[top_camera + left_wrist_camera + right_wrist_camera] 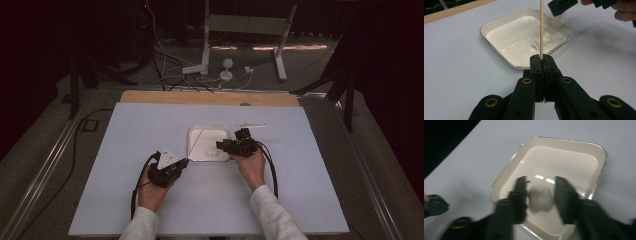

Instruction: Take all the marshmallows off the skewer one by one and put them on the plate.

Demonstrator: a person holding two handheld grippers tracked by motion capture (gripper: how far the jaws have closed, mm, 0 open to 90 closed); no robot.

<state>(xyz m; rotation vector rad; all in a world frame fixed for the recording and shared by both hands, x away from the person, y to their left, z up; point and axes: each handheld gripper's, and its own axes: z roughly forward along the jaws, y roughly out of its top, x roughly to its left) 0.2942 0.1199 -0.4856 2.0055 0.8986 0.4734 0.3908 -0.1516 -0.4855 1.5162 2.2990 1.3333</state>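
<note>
While clenched on a thin wooden skewer (541, 27) beside the white square dish (499, 22), left hand-held gripper (541, 58) on the tabletop (125, 150). Right hand-held gripper (540, 188) released, astride a pale soft lump (540, 197) lying in the dish, pads not pressing it.

Dark lab, floor cables (170, 70), table (150, 130), stand legs (240, 30)
</note>
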